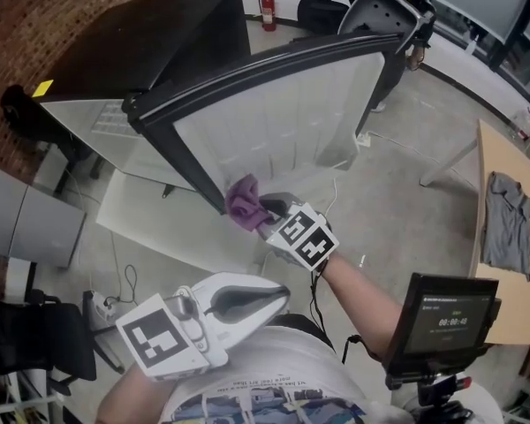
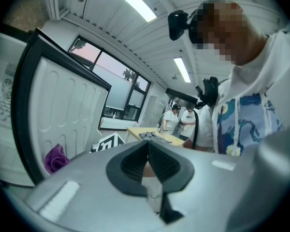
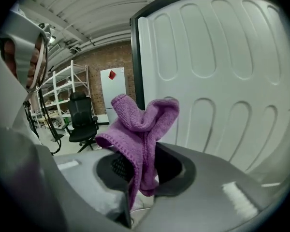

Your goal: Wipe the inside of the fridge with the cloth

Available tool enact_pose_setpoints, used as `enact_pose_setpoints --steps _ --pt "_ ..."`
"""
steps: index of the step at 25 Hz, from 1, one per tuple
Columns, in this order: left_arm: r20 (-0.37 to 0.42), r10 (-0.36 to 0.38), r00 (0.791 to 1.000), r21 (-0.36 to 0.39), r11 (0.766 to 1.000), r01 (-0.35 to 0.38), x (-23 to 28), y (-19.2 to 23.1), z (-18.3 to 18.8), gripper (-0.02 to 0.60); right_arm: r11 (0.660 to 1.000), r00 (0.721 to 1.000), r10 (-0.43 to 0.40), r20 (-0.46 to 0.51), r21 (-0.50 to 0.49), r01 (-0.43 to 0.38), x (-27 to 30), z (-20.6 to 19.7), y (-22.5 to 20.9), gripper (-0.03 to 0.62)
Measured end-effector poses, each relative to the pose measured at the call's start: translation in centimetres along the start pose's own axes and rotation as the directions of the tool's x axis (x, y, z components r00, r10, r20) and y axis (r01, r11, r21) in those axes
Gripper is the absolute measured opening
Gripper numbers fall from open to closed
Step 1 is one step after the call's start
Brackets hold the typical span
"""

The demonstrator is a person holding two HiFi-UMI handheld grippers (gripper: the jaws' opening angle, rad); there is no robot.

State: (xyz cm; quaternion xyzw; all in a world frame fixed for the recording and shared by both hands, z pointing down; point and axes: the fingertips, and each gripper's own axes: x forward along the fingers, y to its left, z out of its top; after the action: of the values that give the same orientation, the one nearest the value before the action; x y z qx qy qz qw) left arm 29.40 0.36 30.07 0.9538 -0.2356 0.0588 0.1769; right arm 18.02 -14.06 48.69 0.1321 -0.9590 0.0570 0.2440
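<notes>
From the head view, one black fridge (image 1: 141, 34) stands with its door (image 1: 283, 122) swung open, white ribbed lining showing. At the door's lower edge the right gripper (image 1: 263, 208) holds one purple cloth (image 1: 243, 203) against the lining. The left gripper (image 1: 274, 299) hangs well below the door, near the person's shirt. One yellow sticker (image 1: 42, 87) sits on the fridge top left of the door, and one red extinguisher (image 1: 267, 11) stands beyond the door. Right of the door a table (image 1: 512, 299) bears one grey garment (image 1: 508, 223). The print on one screen (image 1: 446, 321) below the table is too small to read.

Seen from the left gripper view, the left gripper (image 2: 152, 166) has its jaws together with nothing between them. The cloth (image 2: 54, 158) shows low on the door (image 2: 63, 110), and two people (image 2: 180, 120) stand far right of it.

Through the right gripper view, the right gripper (image 3: 140, 178) is clamped on the cloth (image 3: 142, 129), which rises in front of the door (image 3: 217, 71). Left of the door stand one chair (image 3: 82, 115) and one white fridge (image 3: 113, 88) with a red label (image 3: 111, 74), unreadable.
</notes>
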Motion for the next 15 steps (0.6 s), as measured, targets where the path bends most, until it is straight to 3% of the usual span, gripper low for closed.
enact_pose_setpoints --steps 7,15 --pt "0.004 0.011 1.0 -0.006 1.0 -0.011 -0.7 0.0 -0.3 0.008 0.996 1.0 -0.003 -0.008 0.091 0.004 1.6 -1.3 -1.1 0.08" --pt "-0.003 0.007 1.0 -0.003 1.0 -0.007 0.7 0.0 -0.1 0.008 0.991 0.999 -0.042 -0.029 0.127 0.045 0.3 -3.4 -4.5 0.08"
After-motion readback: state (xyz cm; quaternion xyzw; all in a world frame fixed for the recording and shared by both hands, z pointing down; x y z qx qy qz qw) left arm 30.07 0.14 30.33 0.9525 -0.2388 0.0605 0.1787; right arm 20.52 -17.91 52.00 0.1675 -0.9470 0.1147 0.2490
